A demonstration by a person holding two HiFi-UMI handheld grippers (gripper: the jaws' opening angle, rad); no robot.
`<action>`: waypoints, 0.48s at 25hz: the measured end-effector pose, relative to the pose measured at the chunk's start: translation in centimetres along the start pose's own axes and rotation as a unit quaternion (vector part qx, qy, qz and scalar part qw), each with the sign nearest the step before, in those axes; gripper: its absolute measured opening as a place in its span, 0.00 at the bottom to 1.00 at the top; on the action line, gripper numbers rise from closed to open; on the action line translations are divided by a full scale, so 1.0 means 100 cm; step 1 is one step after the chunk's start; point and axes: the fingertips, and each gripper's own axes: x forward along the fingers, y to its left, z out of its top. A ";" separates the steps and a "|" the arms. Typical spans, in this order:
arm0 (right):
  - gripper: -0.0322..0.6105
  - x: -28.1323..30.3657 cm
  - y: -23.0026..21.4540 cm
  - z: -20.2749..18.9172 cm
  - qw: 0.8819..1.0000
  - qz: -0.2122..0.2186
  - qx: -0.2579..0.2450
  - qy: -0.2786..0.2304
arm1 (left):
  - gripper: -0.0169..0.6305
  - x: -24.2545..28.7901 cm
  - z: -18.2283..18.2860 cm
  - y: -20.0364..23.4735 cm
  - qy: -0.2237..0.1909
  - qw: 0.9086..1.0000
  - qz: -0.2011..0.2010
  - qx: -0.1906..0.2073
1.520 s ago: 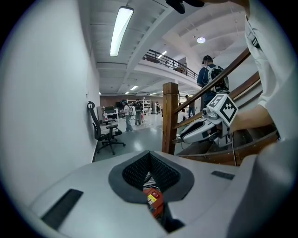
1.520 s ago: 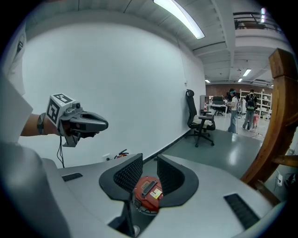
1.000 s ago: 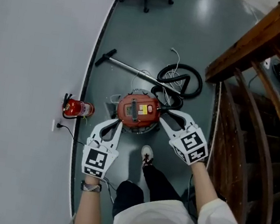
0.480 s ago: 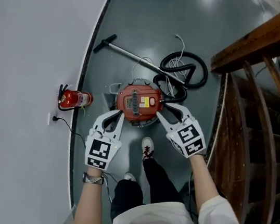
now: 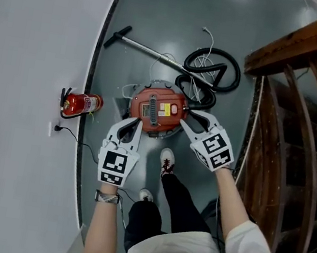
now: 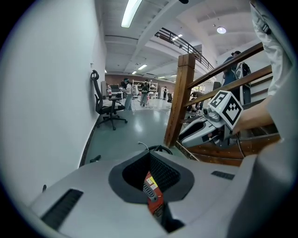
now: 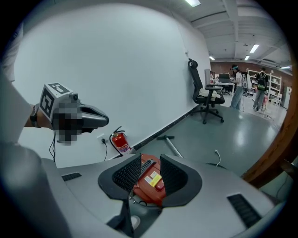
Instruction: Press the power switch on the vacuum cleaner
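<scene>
Red canister vacuum cleaner (image 5: 158, 110) on the floor near the wall, fire extinguisher (image 5: 82, 104) to its left. Left gripper (image 5: 137, 124): jaws a narrow slit apart, holding nothing. Right gripper (image 5: 185, 121): jaws wider, just been opening, holding nothing. Both tips sit by the vacuum's near edge.

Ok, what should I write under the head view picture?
Left gripper and right gripper hover above the red vacuum cleaner.

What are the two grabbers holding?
Nothing. The left gripper and right gripper are both empty above the red vacuum cleaner, jaws apart; the right's jaws have just been opening with nothing between them.
</scene>
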 end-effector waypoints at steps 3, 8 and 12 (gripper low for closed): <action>0.25 0.013 -0.009 -0.018 1.000 -0.003 0.006 0.015 | 0.02 0.008 -0.009 0.002 0.005 1.000 0.002 -0.007; 0.25 0.034 -0.017 -0.039 0.999 0.000 0.020 0.034 | 0.02 0.020 -0.022 0.006 0.015 1.000 0.003 -0.015; 0.25 0.050 -0.023 -0.051 0.999 0.005 0.026 0.047 | 0.02 0.031 -0.028 0.006 0.021 1.000 0.001 -0.020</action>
